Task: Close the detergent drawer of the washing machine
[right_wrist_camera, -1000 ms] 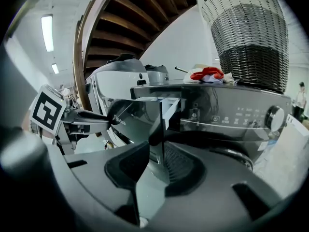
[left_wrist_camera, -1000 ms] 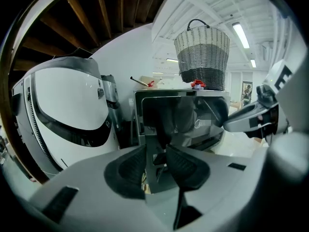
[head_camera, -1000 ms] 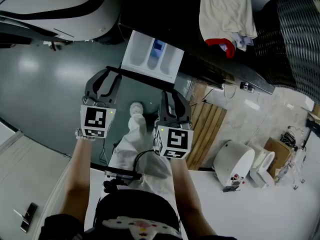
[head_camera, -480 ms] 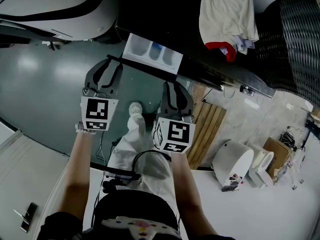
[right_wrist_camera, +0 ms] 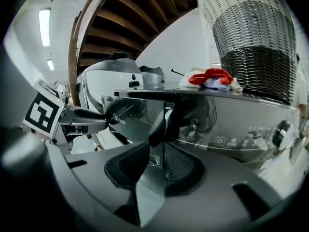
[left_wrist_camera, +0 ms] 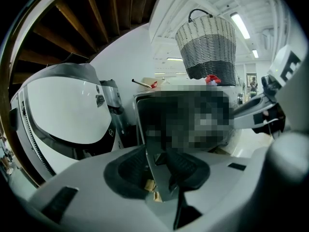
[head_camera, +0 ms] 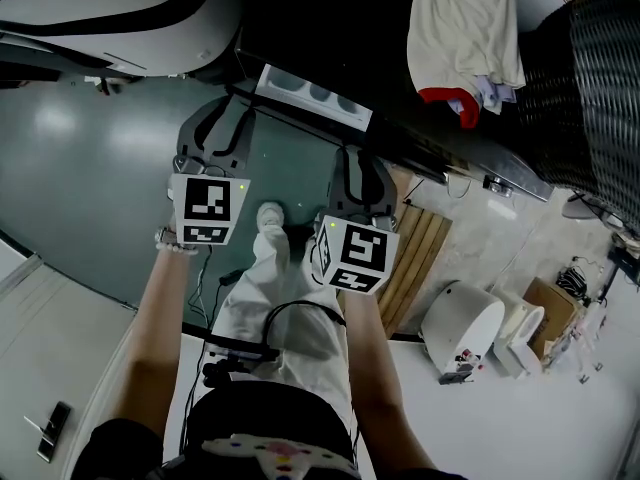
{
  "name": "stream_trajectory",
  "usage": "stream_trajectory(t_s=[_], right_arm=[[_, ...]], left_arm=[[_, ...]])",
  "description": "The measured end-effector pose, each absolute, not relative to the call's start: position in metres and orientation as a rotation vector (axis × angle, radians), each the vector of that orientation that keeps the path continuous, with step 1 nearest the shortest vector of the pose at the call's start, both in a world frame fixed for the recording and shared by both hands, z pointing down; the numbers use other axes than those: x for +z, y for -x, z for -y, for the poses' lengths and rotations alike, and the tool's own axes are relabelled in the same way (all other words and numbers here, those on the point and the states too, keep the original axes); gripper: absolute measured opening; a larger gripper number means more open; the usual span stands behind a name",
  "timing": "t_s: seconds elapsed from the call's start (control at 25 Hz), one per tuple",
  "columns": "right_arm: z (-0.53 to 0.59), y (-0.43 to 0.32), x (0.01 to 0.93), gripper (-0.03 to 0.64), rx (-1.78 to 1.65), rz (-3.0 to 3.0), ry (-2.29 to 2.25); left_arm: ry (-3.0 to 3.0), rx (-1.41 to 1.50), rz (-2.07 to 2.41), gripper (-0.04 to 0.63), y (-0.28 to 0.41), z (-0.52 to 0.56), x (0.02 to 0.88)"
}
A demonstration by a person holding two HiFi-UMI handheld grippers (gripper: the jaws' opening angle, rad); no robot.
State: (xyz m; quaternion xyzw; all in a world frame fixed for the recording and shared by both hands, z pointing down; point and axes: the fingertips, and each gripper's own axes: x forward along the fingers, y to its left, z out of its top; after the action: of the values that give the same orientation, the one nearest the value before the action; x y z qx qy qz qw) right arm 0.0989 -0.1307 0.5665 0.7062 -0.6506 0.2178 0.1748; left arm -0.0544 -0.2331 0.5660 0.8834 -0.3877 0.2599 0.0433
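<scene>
The washing machine [head_camera: 330,28] is dark, and only a narrow strip of its white detergent drawer [head_camera: 318,94] shows beyond the drawer front [head_camera: 295,121]. My left gripper [head_camera: 222,118] grips the front's left end. My right gripper [head_camera: 358,158] grips the right end. In the left gripper view the grey edge of the drawer front [left_wrist_camera: 159,178] sits between the pads of the left gripper [left_wrist_camera: 161,166]. The right gripper view shows the front's dark edge [right_wrist_camera: 161,129] between the pads of the right gripper [right_wrist_camera: 159,166], beside the control panel [right_wrist_camera: 241,129].
A wicker basket [head_camera: 585,68] and a pale cloth with a red part [head_camera: 470,38] sit on the machine's top. A white round door [left_wrist_camera: 63,110] stands open at the left. Wooden slats [head_camera: 410,248] lean at the right. My white-trousered legs [head_camera: 280,298] stand on the green floor [head_camera: 80,158].
Both grippers have moved toward the machine with the drawer front. The white drawer has slid in, from a wide tray with its compartments showing to a narrow strip.
</scene>
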Motion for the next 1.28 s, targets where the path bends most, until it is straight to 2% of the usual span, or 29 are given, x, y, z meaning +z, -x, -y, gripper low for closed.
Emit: stream_trajectory(t_s=[1.08, 1.28], right_arm=[[0.162, -0.119, 0.567, 0.101, 0.721, 1.691, -2.104], [0.161, -0.119, 0.568, 0.1, 0.745, 1.704, -2.111]], left_arm=[[-2.639, 0.843, 1.304, 0.135, 0.036, 0.266, 0.565], [-2.604, 0.832, 1.316, 0.114, 0.034, 0.266, 0.566]])
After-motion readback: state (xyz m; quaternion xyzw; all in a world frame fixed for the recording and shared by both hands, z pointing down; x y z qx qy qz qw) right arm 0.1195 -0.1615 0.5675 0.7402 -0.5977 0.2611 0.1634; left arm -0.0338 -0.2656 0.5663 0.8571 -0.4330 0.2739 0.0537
